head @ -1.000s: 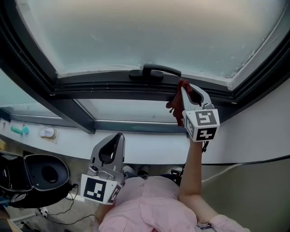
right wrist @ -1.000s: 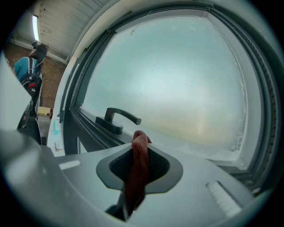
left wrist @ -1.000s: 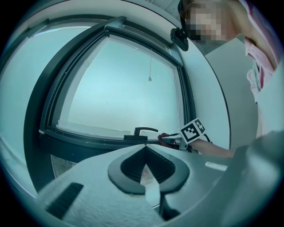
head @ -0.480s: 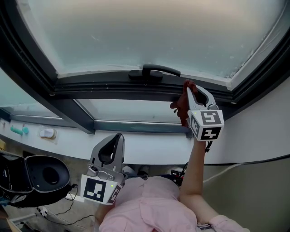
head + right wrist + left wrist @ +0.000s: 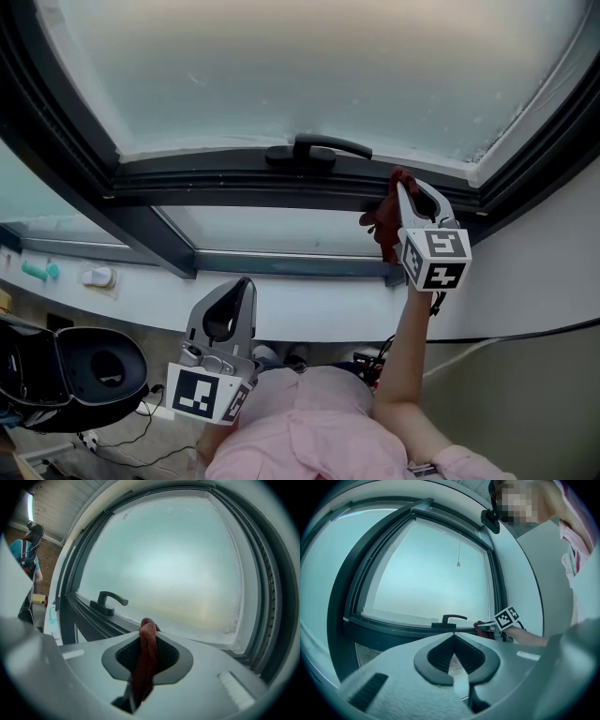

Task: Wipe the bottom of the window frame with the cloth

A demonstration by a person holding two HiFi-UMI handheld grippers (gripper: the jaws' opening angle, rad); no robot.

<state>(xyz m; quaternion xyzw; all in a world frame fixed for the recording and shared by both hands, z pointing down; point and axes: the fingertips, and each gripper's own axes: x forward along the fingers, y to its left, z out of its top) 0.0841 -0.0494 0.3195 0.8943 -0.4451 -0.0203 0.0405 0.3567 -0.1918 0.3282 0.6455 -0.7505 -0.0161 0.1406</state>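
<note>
Nearest, the left hand-held gripper (image 5: pixel 242 287) hangs idle by the body, jaws together on nothing. Farther out, the right hand-held gripper (image 5: pixel 404 187) clamps the red cloth (image 5: pixel 380 223) against the window frame (image 5: pixel 234 178) bottom rail, right of the handle (image 5: pixel 314 150), apparently for wiping.

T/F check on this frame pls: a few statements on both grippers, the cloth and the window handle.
1. The right gripper is shut on a red cloth. True.
2. In the head view, the cloth is left of the window handle. False: it is right of the handle.
3. The left gripper holds a second cloth. False: its jaws are together with nothing between them.
4. The left gripper is apart from the window frame. True.
</note>
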